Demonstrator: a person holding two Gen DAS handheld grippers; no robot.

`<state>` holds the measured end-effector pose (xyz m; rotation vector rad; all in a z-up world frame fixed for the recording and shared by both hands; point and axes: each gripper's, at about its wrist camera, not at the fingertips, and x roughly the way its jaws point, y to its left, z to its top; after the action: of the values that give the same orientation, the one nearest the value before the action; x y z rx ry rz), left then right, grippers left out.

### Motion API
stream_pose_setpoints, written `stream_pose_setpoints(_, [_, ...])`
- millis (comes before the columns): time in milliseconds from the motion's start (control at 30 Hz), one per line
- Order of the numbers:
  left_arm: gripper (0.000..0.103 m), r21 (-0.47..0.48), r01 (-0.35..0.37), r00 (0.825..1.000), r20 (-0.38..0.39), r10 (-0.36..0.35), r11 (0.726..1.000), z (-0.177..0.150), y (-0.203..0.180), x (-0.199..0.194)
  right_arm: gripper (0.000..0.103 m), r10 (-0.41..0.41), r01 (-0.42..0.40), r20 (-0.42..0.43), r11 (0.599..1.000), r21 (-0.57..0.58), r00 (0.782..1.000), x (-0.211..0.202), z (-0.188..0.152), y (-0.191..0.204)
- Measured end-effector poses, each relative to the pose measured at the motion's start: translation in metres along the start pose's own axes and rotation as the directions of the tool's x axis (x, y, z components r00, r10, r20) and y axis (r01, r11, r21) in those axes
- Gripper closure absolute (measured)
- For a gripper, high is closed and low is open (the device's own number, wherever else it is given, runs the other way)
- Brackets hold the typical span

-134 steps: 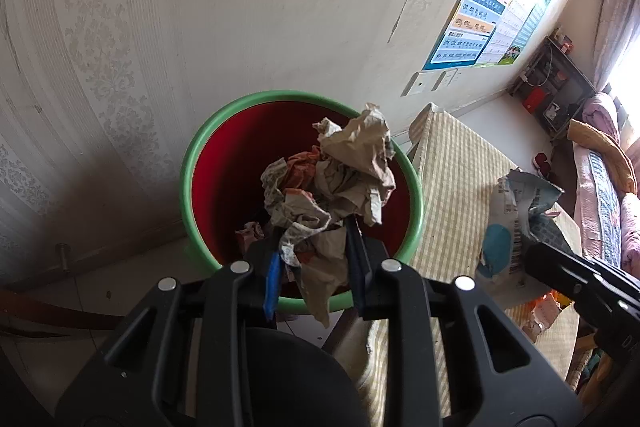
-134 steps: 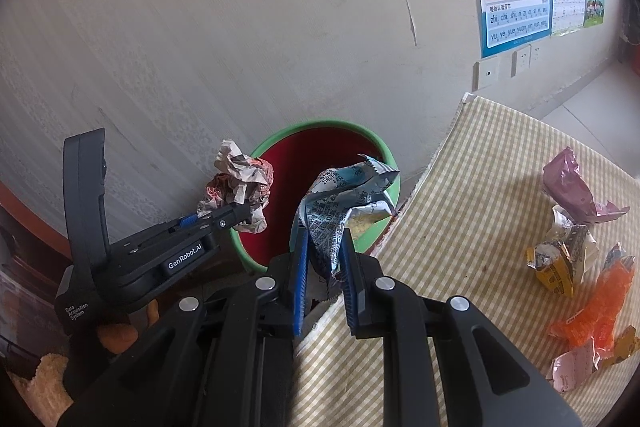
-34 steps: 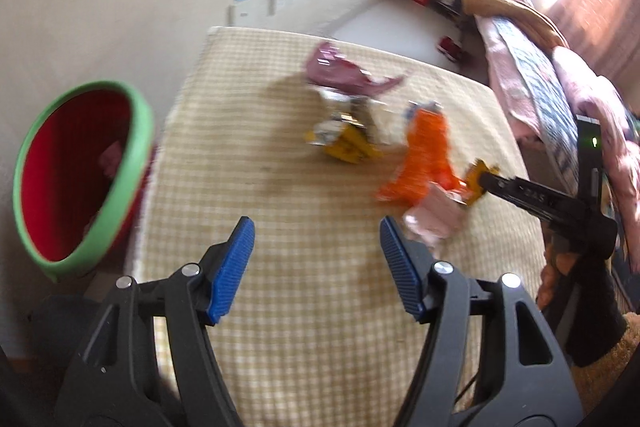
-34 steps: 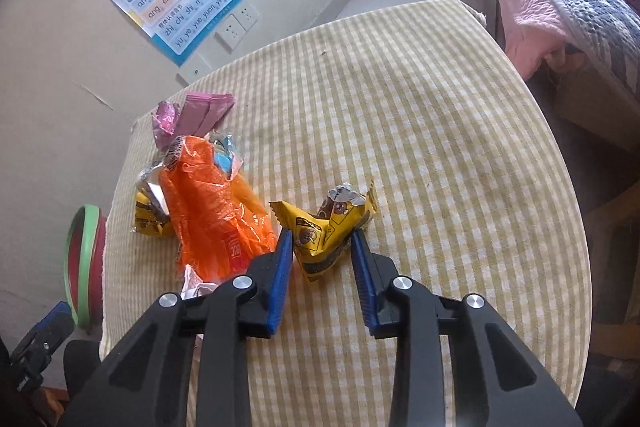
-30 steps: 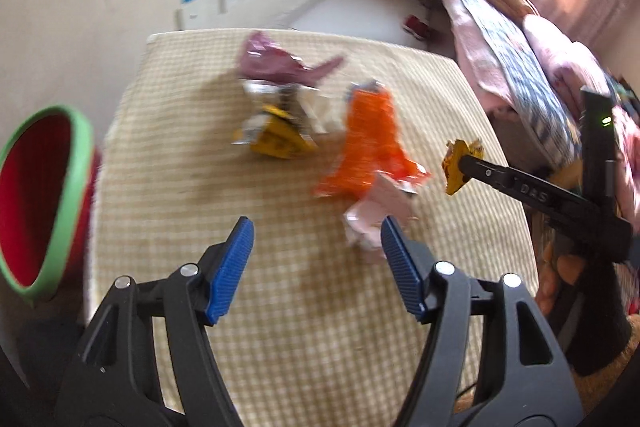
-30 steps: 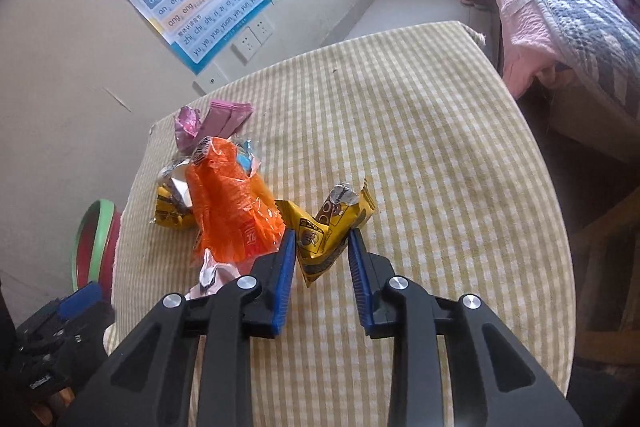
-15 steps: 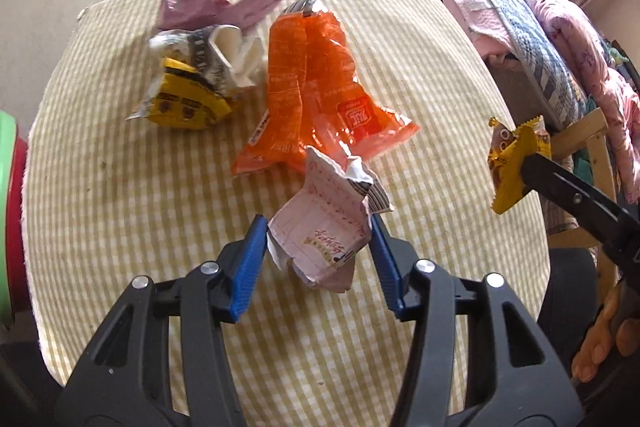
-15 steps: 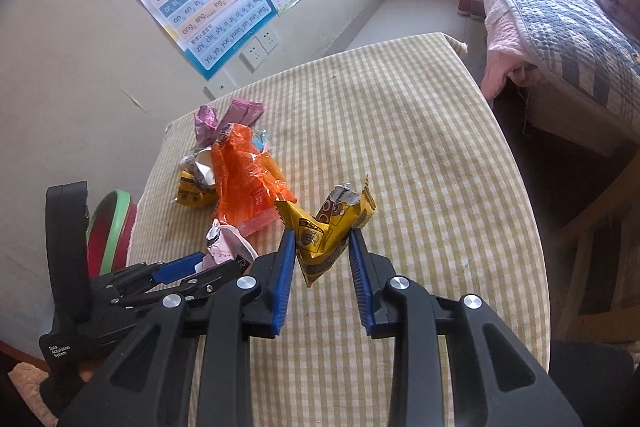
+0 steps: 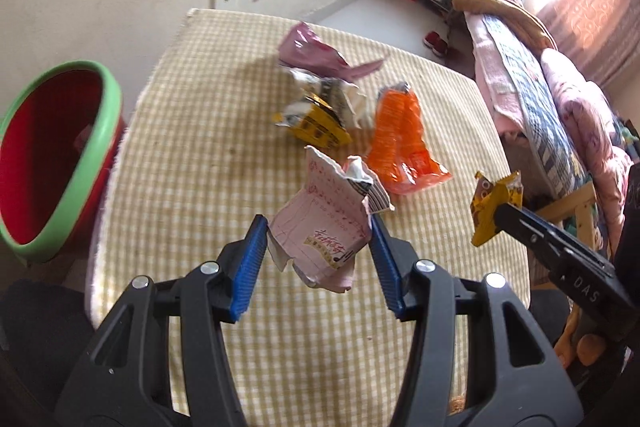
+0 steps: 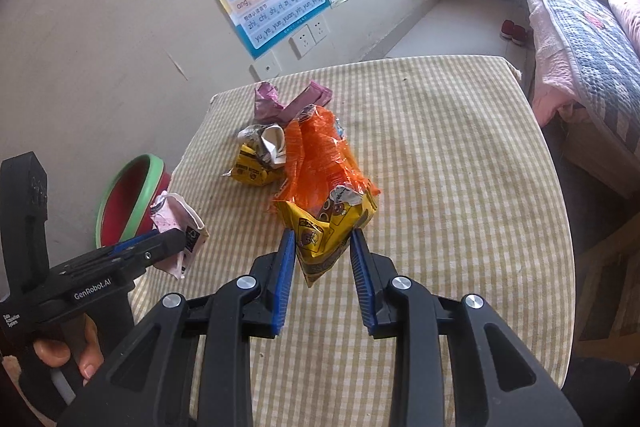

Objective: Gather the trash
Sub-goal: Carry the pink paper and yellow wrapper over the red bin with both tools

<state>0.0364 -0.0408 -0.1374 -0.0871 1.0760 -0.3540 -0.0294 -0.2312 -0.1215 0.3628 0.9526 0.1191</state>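
Claws (image 9: pixel 316 259) (image 10: pixel 323 275) gripping pink wrapper (image 9: pixel 320 223), yellow wrapper (image 10: pixel 324 231)

Crumpled pink paper wrapper (image 9: pixel 320 227) lifted off checked tabletop, pinched between blue pads; yellow foil snack packet (image 10: pixel 324 231) likewise pinched, raised. On the cloth: flattened orange plastic bag (image 10: pixel 320 155), crushed yellow-white carton (image 10: pixel 260 155) touching it, purple wrapper (image 10: pixel 280 103) behind. Red bin with green rim (image 9: pixel 52 155) beside table edge

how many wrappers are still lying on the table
3: the purple wrapper at the far end, the yellow-and-white wrapper in front of it, and the orange wrapper beside that. Two more are clamped in the grippers; smaller bits may be hidden underneath.
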Motion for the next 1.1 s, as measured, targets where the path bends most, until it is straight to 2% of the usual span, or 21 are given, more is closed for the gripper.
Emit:
stream_pose_setpoints(467, [0.053,-0.057,-0.069,0.992,0.1,0.075,0.996,0.004,0.037,-0.037,0.074,0.056,-0.059,-0.027,0.991,-0.116,0.998,0.007,0.002,0.052])
stream_pose_setpoints(833, [0.053,-0.11,-0.084,0.989,0.116,0.096,0.99,0.005,0.06,-0.043,0.073,0.099,-0.104,-0.037,0.978,-0.181,0.994,0.011,0.004,0.086])
stream_pose_setpoints(1100, [0.053,-0.14,-0.118,0.981,0.14,0.137,0.983,0.005,0.075,-0.052,0.073,0.105,-0.113,-0.049,0.973,-0.201,0.993,0.016,0.004,0.1])
